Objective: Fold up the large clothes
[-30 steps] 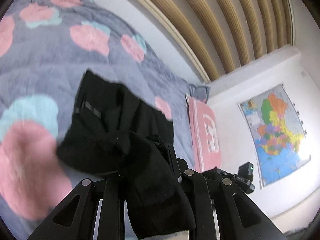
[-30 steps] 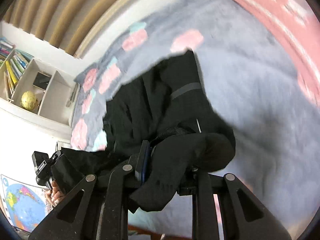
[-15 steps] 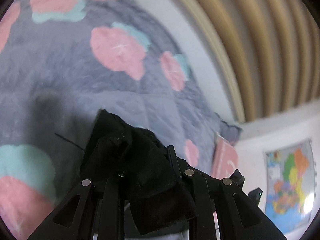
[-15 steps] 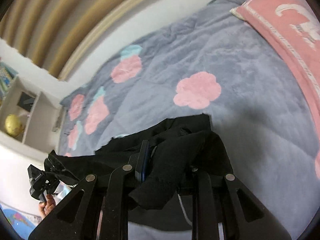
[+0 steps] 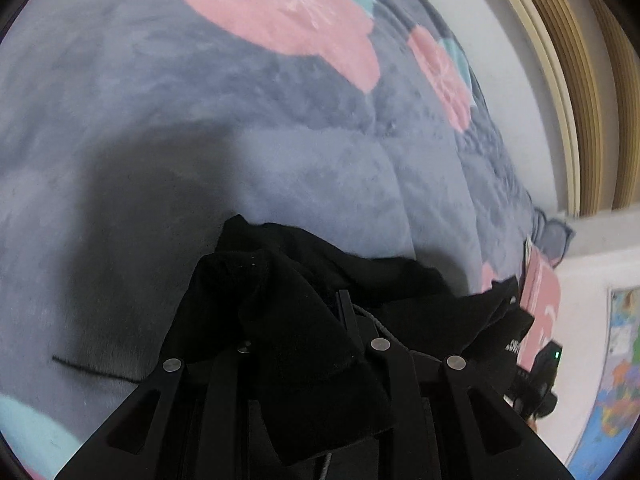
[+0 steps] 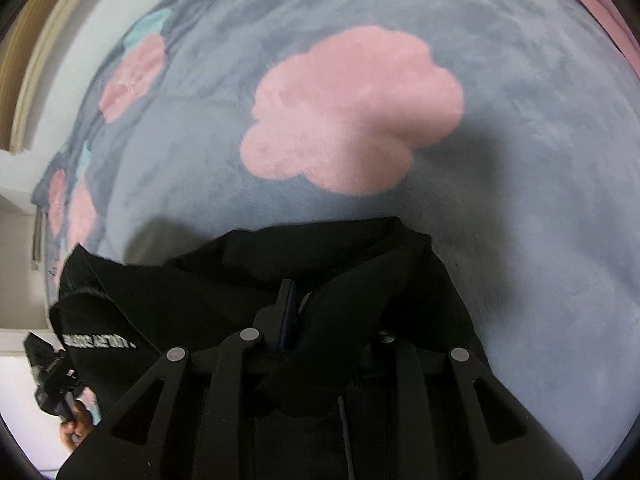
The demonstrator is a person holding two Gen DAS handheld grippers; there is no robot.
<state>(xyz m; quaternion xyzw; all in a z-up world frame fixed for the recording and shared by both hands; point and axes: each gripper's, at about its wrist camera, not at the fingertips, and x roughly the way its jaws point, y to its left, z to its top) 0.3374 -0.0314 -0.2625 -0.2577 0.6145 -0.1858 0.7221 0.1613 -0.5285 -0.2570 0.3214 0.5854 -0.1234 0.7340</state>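
1. Now the grey floral blanket (image 5: 168, 128) fills both views, nearer than a second ago.
2. The black garment (image 6: 360, 264) hangs low over it (probably being laid down for folding).
3. The left gripper (image 5: 296, 320) and right gripper (image 6: 320, 320) each pinch its bunched cloth.

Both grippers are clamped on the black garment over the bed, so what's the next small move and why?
Probably lower both hands a little further until the black fabric garment lies on the grey fleece blanket with pink flowers, then release. The left gripper and right gripper each pinch bunched cloth, which stretches between them just above the blanket.
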